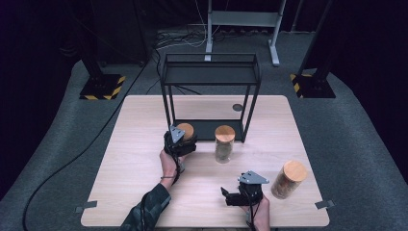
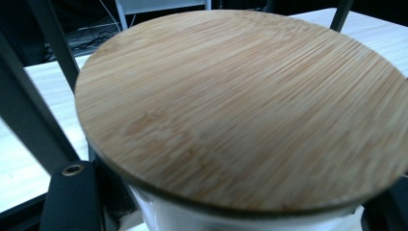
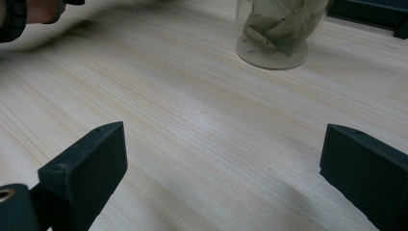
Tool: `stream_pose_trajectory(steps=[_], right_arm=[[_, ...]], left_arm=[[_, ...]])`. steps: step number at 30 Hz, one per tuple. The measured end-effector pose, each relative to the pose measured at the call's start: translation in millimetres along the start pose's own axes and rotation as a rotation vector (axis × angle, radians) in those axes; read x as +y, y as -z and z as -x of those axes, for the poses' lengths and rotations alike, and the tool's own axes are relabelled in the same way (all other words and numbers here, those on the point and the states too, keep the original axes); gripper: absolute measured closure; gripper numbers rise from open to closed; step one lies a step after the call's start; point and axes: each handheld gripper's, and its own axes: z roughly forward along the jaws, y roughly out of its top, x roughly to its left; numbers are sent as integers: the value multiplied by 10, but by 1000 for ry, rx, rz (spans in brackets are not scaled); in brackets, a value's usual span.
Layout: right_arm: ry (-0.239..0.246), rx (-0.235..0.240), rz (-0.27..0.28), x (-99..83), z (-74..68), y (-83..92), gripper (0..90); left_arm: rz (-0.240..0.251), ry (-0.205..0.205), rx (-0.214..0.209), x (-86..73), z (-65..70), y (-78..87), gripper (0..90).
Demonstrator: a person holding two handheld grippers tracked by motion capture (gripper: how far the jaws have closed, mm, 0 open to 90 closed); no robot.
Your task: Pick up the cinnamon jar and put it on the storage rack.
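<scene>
My left gripper [image 1: 181, 143] is shut on a glass jar with a round bamboo lid [image 1: 185, 130], held just in front of the black rack's lower shelf [image 1: 207, 126]. In the left gripper view the lid [image 2: 240, 106] looms close above one black finger [image 2: 72, 197]. A second jar [image 1: 224, 143] of dried leaves stands mid-table, and its base [image 3: 272, 33] lies ahead of my right gripper [image 3: 221, 168]. That right gripper [image 1: 230, 196] rests low near the table's front edge, open, with bare wood between its jaws.
A third bamboo-lidded jar [image 1: 288, 179] with brown contents stands right of the right gripper. The black two-level metal rack [image 1: 211, 72] occupies the back middle of the wooden table [image 1: 134, 192]. A small dark disc [image 1: 237, 107] lies behind the rack's right leg.
</scene>
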Motion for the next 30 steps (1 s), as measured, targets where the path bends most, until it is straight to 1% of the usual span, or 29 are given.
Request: stream_pose_trajectory(steps=[9, 11, 18, 21, 25, 28, 30], right_arm=[[0, 0, 2, -1, 0, 2, 21], [-1, 0, 3, -1, 0, 2, 21], [0, 0, 5, -2, -1, 3, 20], [0, 1, 5, -2, -1, 3, 20], [0, 2, 5, -2, 0, 4, 21], [0, 2, 6, -2, 0, 4, 21], [1, 2, 6, -2, -1, 4, 21]], left_arm=[[-3, -3, 3, 38, 28, -84, 253], [0, 10, 4, 55, 29, -114, 253], [-8, 9, 8, 72, 23, -176, 253], [-8, 20, 11, 73, 24, -205, 253], [-7, 19, 12, 82, 26, -223, 253], [-10, 10, 12, 93, 27, -244, 253], [-10, 15, 14, 104, 27, -264, 253]])
